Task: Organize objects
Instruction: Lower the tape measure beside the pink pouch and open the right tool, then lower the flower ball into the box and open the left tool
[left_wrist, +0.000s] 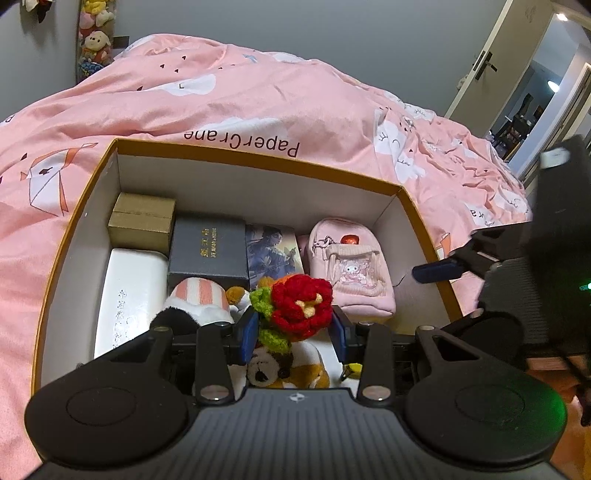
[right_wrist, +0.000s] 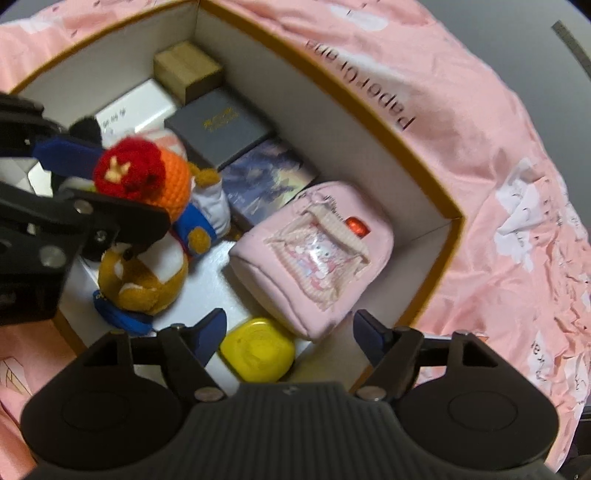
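Left wrist view: the left gripper (left_wrist: 294, 330) has its fingers closed around a crochet flower (left_wrist: 299, 310), red with green leaves, held just above the open box (left_wrist: 258, 162) sitting on the bed (left_wrist: 221, 99). Below it are a plush dog (left_wrist: 284, 373) and a striped plush (left_wrist: 201, 297). Far left corner has a tan box (left_wrist: 142, 221), then a dark box (left_wrist: 208, 253), a card (left_wrist: 273, 254) and a pink pouch (left_wrist: 351, 271) on the right.

Right wrist view: the right gripper (right_wrist: 290, 334) is spread wide, holding nothing, hovering over the near corner of the box above a yellow case (right_wrist: 258, 349), the pouch (right_wrist: 314, 254) just beyond.
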